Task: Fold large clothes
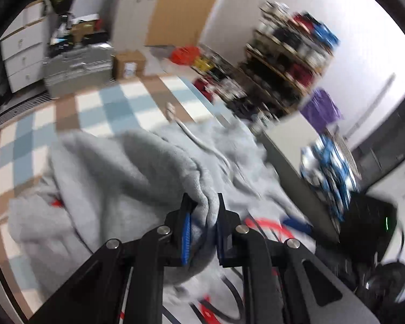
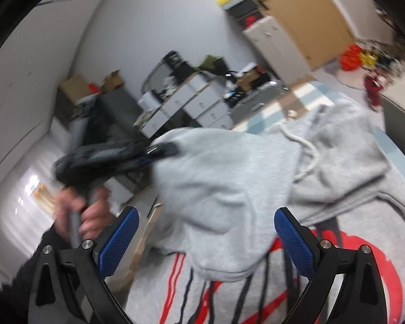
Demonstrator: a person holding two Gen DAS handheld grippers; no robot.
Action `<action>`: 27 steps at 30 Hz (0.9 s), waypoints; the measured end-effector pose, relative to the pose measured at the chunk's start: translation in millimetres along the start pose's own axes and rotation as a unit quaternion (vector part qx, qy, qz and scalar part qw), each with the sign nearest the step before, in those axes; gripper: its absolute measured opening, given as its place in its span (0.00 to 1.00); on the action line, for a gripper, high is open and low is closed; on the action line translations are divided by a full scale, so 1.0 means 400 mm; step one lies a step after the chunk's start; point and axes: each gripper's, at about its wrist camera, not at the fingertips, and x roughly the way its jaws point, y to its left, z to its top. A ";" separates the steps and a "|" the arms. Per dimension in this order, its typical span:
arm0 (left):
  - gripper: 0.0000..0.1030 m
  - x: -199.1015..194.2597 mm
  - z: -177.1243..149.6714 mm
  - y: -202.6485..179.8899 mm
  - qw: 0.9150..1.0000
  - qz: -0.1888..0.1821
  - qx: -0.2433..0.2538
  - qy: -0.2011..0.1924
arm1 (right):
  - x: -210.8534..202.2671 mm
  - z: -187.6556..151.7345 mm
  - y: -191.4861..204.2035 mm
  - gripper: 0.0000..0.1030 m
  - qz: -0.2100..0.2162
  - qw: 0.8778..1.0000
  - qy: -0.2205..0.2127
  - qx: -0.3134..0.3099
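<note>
Left wrist view shows the large checked cloth in blue, white and brown (image 1: 100, 108) that covers the work surface, running from nine o'clock round to twelve. On it lies the pale grey fleece hoodie with a red and black print (image 1: 137, 162), spread from the centre toward three o'clock, its white drawstring cord (image 1: 191, 135) trailing near twelve. A thick fold of that hoodie, raised off the cloth, is pinched in the left gripper (image 1: 202, 224), whose jaws stand narrow with the fabric between the blue pads.

Right wrist view has the lifted fold hanging across the centre, with the printed front below it at six o'clock. The right gripper (image 2: 206, 239) has its jaws wide apart and holds nothing; the hanging hem sits just between and ahead of them. The person's left hand (image 2: 81, 210) shows at eight o'clock. The right gripper looks nearer the free hem, so the next grab probably falls to it.
</note>
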 end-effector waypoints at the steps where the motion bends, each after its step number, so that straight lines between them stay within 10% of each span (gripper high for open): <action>1: 0.09 0.023 -0.030 -0.013 1.000 0.002 0.012 0.013 | -0.005 0.003 -0.014 0.99 -0.004 1.000 -0.005 0.011; 8: 0.12 0.198 -0.157 0.023 0.996 0.054 0.023 0.071 | -0.025 -0.008 -0.054 0.99 -0.026 0.999 0.000 0.043; 15: 0.16 0.060 -0.093 0.048 0.997 0.017 0.005 0.070 | -0.025 -0.023 -0.053 0.99 -0.031 0.999 0.010 0.037; 20: 0.71 -0.064 -0.047 0.041 1.000 0.009 0.012 -0.015 | -0.034 -0.017 -0.061 0.99 -0.024 0.999 -0.003 0.048; 23: 0.71 -0.072 -0.027 0.048 0.999 -0.019 -0.017 -0.046 | -0.038 -0.014 -0.064 0.99 -0.020 0.998 -0.007 0.055; 27: 0.71 0.090 -0.048 0.067 0.998 -0.030 -0.048 0.013 | -0.049 -0.016 -0.064 0.99 -0.024 0.998 -0.011 0.050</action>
